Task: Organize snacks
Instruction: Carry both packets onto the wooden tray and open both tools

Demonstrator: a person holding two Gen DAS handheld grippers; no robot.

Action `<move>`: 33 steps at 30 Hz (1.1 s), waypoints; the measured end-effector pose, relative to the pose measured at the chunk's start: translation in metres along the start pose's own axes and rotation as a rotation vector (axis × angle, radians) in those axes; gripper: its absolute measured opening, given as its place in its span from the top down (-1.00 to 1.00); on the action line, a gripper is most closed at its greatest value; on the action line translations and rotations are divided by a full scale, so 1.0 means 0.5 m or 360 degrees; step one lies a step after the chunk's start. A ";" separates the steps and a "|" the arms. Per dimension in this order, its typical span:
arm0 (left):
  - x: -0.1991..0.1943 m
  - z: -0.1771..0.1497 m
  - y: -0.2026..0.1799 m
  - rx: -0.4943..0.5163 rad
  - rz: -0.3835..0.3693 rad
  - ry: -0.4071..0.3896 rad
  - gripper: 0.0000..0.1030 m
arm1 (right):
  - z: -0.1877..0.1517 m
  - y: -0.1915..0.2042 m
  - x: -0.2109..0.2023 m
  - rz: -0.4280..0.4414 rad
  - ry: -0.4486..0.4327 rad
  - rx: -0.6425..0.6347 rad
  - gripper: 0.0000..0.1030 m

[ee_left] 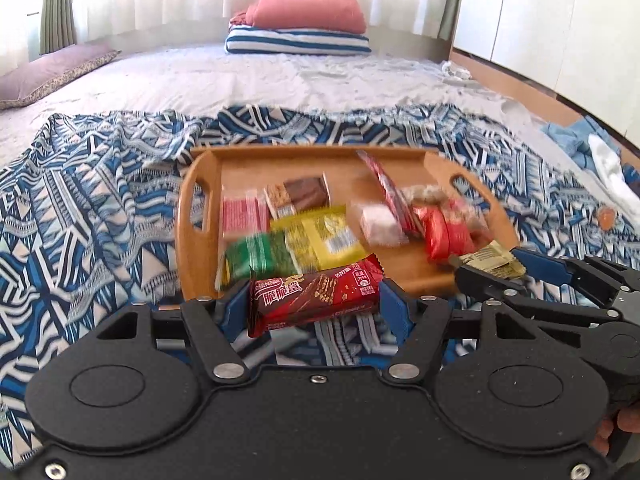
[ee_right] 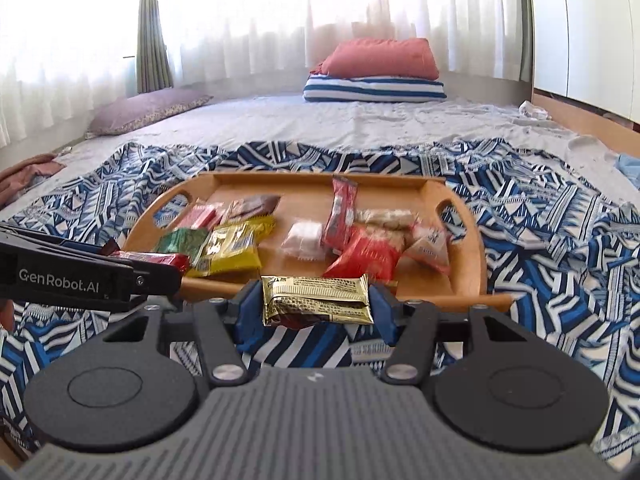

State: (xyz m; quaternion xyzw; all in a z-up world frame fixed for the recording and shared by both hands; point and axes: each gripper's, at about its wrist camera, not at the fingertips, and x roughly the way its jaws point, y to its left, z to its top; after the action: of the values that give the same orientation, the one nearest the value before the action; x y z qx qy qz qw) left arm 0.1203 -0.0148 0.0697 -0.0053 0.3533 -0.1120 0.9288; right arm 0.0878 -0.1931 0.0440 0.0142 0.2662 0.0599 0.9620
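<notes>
A wooden tray lies on a blue patterned cloth and holds several wrapped snacks: a yellow pack, a green pack, red packs. My left gripper is shut on a red wafer bar, held just short of the tray's near edge; the bar also shows in the right wrist view. My right gripper is shut on a gold snack pack, held at the tray's near right edge.
The blue patterned cloth covers the near part of a bed. Folded red and striped bedding and a purple pillow lie at the far end. A white wardrobe stands at right.
</notes>
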 end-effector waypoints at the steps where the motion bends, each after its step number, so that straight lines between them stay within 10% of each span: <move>1: 0.001 0.010 0.004 -0.0013 -0.0009 -0.0015 -0.27 | 0.009 -0.003 0.000 -0.0010 -0.0016 -0.0005 -0.18; 12: 0.070 0.133 0.060 -0.0160 -0.0055 -0.0039 -0.27 | 0.128 -0.053 0.070 -0.0100 -0.0063 -0.0060 -0.18; 33: 0.326 0.232 0.134 -0.0251 0.0125 0.0179 -0.27 | 0.197 -0.164 0.322 -0.0185 0.0299 0.0184 -0.18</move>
State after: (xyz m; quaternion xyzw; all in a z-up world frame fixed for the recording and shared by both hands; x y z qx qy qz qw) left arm 0.3283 0.0079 0.0441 -0.0584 0.4124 -0.0474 0.9079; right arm 0.2840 -0.2544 0.0414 0.0485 0.3585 -0.0104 0.9322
